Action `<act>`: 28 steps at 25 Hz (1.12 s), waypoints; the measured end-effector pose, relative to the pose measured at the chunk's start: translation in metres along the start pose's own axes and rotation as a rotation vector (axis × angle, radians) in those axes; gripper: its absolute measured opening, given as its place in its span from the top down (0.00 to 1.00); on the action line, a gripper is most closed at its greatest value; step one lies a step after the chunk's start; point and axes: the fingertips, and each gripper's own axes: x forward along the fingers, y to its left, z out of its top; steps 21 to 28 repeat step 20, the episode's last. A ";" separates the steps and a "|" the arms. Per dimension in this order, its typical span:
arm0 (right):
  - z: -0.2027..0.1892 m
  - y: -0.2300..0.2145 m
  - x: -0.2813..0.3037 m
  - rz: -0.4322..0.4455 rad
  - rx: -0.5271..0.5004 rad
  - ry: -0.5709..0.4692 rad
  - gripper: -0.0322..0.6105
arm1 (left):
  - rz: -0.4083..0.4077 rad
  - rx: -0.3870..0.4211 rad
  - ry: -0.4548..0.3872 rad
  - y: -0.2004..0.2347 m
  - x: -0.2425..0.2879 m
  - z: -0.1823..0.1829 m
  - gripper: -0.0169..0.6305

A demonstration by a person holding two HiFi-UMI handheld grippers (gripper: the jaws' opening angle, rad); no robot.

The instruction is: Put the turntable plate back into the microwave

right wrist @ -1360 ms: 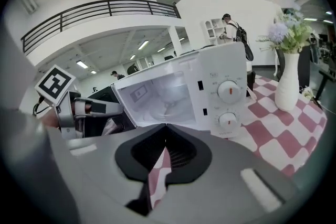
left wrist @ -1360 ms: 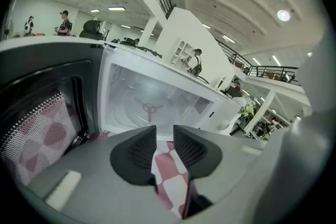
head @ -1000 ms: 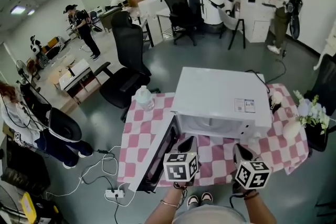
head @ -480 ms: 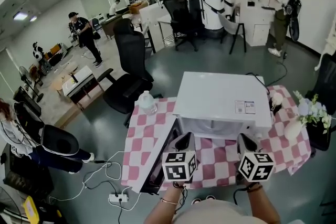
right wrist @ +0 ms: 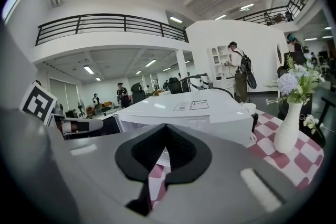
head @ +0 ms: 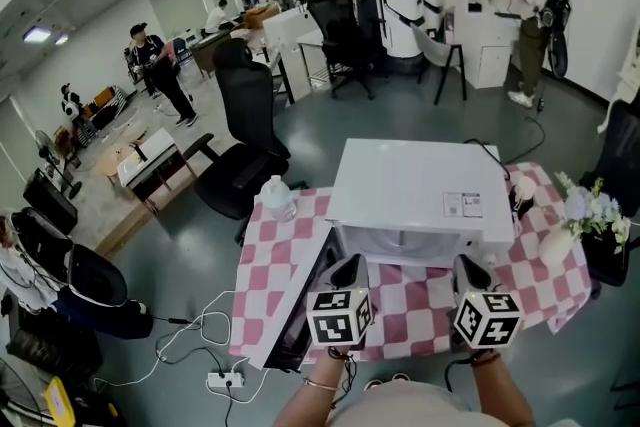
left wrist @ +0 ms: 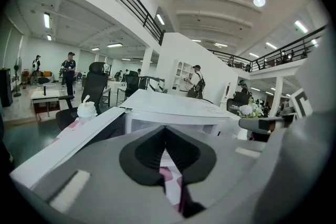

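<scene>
A white microwave [head: 420,190] stands on a pink-and-white checked tablecloth [head: 270,255], its door [head: 295,300] swung open to the left. My left gripper [head: 350,263] and right gripper [head: 468,265] hover side by side just before the open cavity, both shut and empty. In the left gripper view the closed jaws [left wrist: 165,131] point at the microwave [left wrist: 173,105] and its door [left wrist: 79,131]. In the right gripper view the gripper [right wrist: 166,128] faces the microwave [right wrist: 184,105] from its right front. I cannot make out a turntable plate in any view; the cavity floor is mostly hidden.
A plastic bottle [head: 277,190] stands at the table's back left corner. A white vase with flowers [head: 560,240] and a white cup [head: 525,187] sit to the right of the microwave. A black office chair [head: 240,145] stands behind the table, and a power strip [head: 222,377] lies on the floor.
Both grippers have lifted a little in front of the microwave and stay shut. The seated person at the left edge has slid mostly out of the picture.
</scene>
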 end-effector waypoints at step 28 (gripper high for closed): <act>0.005 0.007 -0.009 0.015 -0.032 -0.002 0.94 | 0.010 -0.020 0.003 -0.006 -0.009 -0.005 0.98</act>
